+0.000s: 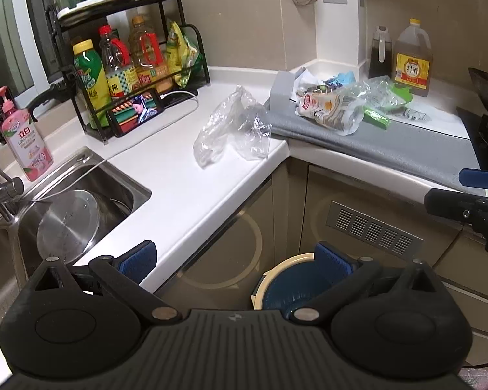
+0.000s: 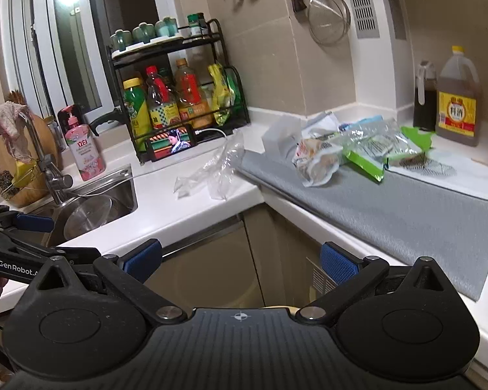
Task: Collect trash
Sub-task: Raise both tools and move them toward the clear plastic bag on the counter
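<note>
- I am holding my left gripper (image 1: 236,260) released and empty at the bottom centre of the left view, its blue pads (image 1: 136,258) spread wide above the counter edge (image 1: 192,224)
- I am holding my right gripper (image 2: 240,261) just as released, nothing between its fingers, at the bottom centre of the right view, facing the cabinet doors (image 2: 208,266)
- The trash bin (image 1: 288,279) is sitting on the floor, showing in the lower middle of the left view just behind my left gripper's right finger; I cannot tell whether anything is lying inside
- A crumpled clear plastic bag (image 1: 232,126) is lying on the white counter at the centre of the frame, well apart from both grippers
- A pile of wrappers and packets (image 1: 338,105) is resting on the grey mat (image 1: 406,143) at upper right, near the big yellow-capped jug (image 1: 411,58)
- Judging from this, collecting is barely started: no trash is in hand, and the bag and the whole pile are left to carry to the bin
</note>
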Demonstrator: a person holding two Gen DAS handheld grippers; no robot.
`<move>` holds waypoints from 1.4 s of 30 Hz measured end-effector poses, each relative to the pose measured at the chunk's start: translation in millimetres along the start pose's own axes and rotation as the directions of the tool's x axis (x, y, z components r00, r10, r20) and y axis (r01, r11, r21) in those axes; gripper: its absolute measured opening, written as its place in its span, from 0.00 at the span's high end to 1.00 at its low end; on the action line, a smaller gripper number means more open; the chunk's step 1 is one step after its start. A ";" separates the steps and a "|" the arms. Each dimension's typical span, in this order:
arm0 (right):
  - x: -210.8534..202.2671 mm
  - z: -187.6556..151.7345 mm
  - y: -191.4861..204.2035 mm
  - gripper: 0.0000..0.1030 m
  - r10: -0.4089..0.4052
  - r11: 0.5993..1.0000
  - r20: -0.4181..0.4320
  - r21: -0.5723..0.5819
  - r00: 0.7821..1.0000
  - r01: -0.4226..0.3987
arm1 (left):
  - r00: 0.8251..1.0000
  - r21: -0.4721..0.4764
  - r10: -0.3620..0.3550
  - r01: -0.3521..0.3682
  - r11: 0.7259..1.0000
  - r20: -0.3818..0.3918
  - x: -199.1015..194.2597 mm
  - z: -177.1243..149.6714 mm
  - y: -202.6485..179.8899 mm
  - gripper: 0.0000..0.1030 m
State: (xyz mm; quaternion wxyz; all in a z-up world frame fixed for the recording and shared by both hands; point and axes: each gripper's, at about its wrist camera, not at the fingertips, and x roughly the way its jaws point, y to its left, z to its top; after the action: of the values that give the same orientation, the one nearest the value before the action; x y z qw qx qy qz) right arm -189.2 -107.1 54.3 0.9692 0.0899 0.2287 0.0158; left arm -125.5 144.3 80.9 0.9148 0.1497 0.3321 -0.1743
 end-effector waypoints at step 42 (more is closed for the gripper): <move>37.4 15.3 -45.8 0.00 -0.080 0.993 -0.033 0.083 0.996 0.082 | 0.999 0.035 0.024 -0.022 0.999 -0.046 58.3 40.2 -11.1 0.00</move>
State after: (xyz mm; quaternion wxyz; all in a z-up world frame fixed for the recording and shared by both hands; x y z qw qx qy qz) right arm -149.4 -152.0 43.0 0.9608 0.1213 0.2471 -0.0318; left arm -66.0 105.9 70.2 0.9062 0.1731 0.3482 -0.1660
